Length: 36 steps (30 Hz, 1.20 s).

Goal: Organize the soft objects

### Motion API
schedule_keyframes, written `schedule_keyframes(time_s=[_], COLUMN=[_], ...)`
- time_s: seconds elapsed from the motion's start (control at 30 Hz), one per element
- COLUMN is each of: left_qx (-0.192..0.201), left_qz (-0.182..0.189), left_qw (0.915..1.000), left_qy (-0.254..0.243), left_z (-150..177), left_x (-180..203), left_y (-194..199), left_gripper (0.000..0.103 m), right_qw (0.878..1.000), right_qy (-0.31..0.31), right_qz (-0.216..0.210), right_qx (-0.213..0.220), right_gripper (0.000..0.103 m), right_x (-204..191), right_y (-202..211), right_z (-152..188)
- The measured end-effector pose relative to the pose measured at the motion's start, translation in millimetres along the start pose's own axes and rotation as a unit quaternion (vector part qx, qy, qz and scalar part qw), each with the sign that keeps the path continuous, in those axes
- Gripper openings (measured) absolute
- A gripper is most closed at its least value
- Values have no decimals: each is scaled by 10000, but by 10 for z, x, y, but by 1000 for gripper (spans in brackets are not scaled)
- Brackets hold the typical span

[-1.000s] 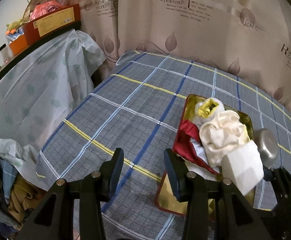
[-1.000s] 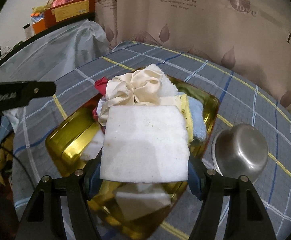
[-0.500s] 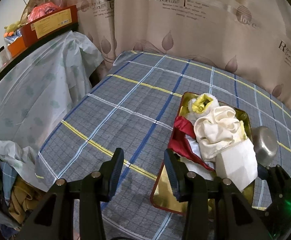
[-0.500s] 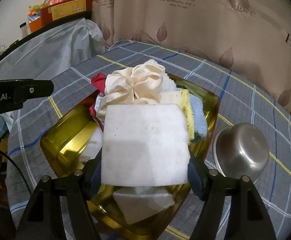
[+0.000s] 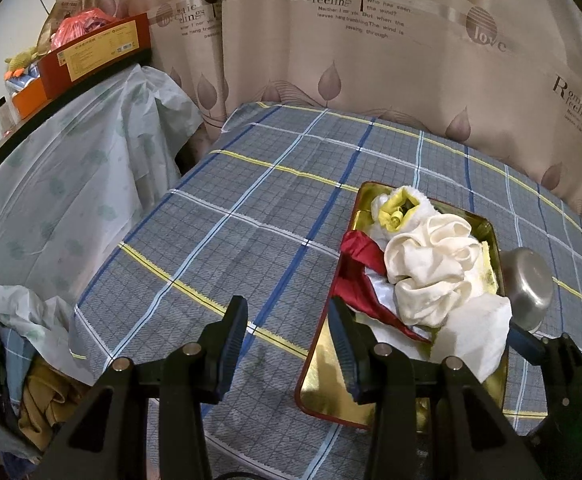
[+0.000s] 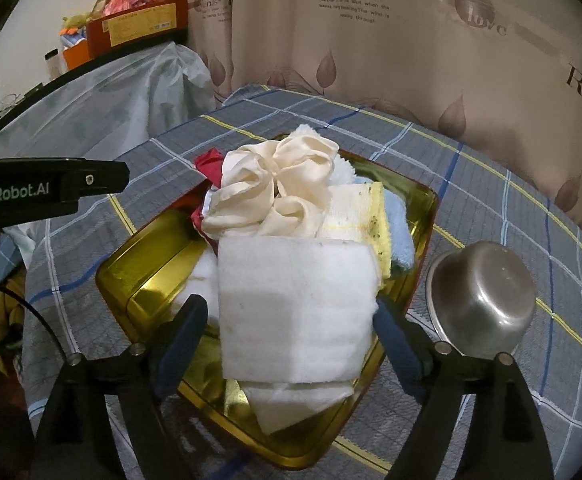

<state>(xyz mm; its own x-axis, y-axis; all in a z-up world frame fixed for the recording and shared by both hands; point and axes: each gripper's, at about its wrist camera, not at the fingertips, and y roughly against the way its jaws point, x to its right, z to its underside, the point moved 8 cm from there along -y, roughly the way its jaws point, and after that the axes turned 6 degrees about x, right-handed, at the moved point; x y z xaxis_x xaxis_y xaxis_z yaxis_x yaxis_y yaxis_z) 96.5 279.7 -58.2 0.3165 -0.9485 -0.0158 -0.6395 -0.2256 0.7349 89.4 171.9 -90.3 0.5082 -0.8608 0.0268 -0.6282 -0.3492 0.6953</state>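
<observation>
Change: the right gripper (image 6: 291,326) has just been opening its jaws; the white sponge (image 6: 295,308) is sitting lower between them than a second ago, with a gap showing on the left side and the right pad (image 6: 391,336) at or just off its edge.
Left gripper (image 5: 287,344): hanging over the checked cloth (image 5: 227,240), jaws standing apart with nothing between them; its right finger (image 5: 345,350) is overlapping the near left edge of the tin.
Tin (image 5: 323,384): a gold tray with a red outer rim, lying on the cloth to the right of the left gripper, holding all the soft things.
Red cloth (image 5: 355,276): lying at the tin's left side, partly under the cream piece.
Cream scrunchie (image 6: 275,192): sitting on top of the pile, behind the sponge.
Yellow-edged towel (image 6: 355,212): lying just right of the scrunchie, with a blue cloth (image 6: 399,236) beside it.
White sponge: resting in the tin's near part on another white piece (image 6: 295,400), leaning against the pile.
Right gripper: straddling the sponge, jaws parted wide.
Steel bowl (image 6: 483,300): lying upside down on the cloth, just beside the tin's right edge.
</observation>
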Motion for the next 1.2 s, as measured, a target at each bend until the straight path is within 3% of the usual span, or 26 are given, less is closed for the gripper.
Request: schedule_keyframes(time_s=[0.57,1.2], left_qx=[7,57], left_qz=[67,87], left_qw=[9998,9992], left_qy=[-195,-376], left_z=[15,38], left_x=[126,234], left_y=[7,51], left_gripper=[43,43], right_qw=[9993,9990], right_qy=[-126,-337], right_qz=[35,157], right_qx=[359,236], right_gripper=[97,102], right_x=[8,79], right_y=[385,537], right_z=[-62,83])
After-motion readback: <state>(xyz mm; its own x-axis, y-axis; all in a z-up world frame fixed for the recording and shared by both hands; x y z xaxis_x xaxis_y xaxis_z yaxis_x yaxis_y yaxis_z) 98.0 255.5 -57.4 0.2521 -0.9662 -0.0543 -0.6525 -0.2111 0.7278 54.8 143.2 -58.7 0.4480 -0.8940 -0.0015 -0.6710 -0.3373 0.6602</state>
